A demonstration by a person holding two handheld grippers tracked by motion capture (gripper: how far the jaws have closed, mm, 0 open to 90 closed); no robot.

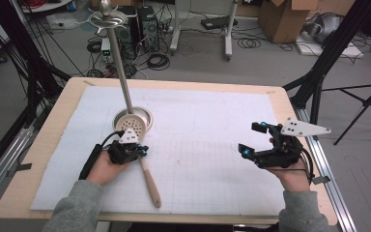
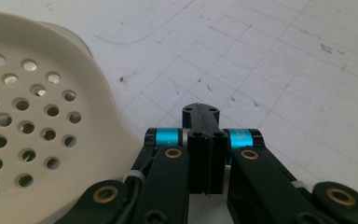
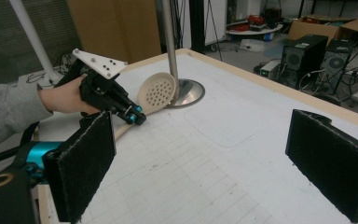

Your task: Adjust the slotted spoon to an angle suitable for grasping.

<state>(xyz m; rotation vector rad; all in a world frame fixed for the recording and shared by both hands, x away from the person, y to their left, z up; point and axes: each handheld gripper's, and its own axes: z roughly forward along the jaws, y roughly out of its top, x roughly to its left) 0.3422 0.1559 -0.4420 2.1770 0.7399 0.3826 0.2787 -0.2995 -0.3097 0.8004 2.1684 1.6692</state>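
White gridded mat (image 1: pixel 207 145) covers the bench, cables and boxes on the floor beyond its far edge.
Near the bench's left edge, the left gripper (image 1: pixel 142 151) has its jaws pressed together with nothing between them, just beside the cream slotted spoon (image 1: pixel 131 126); the spoon's perforated bowl leans on the round base of the metal pole (image 1: pixel 121 63), its handle pointing toward the near edge. Toward the right edge, the right gripper (image 1: pixel 251 140) stands with jaws wide apart and empty. Between the two grippers the mat lies bare.
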